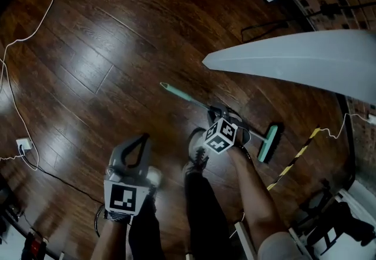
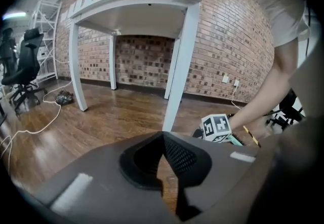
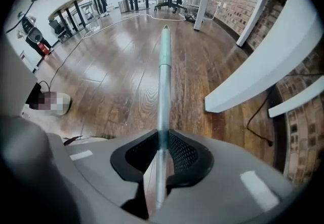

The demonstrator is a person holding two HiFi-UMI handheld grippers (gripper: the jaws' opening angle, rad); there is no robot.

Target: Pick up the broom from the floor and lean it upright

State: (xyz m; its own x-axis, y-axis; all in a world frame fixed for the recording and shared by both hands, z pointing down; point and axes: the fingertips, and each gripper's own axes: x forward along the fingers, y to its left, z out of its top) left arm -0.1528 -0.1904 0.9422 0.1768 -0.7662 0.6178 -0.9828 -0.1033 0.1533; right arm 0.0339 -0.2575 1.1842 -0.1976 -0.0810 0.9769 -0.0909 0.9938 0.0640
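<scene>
The broom has a long teal handle (image 1: pixel 183 95) and a teal head (image 1: pixel 269 142) that sits low by the dark wood floor. My right gripper (image 1: pixel 213 114) points steeply down and is shut on the handle near its lower half. In the right gripper view the handle (image 3: pixel 163 76) runs straight out from between the jaws of that gripper (image 3: pixel 161 136), its far tip toward the open floor. My left gripper (image 1: pixel 143 136) hangs to the left of the broom, apart from it. Seen from its own camera, the left gripper (image 2: pixel 163 137) has its tips together with nothing between them.
A white table top (image 1: pixel 305 59) juts over the broom's head side, and its leg (image 2: pixel 179 66) stands ahead of the left gripper. White cables (image 1: pixel 23 35) trail over the floor at left. A yellow-black striped strip (image 1: pixel 296 159) lies by the brick wall. The person's shoe (image 1: pixel 197 146) is beside the handle.
</scene>
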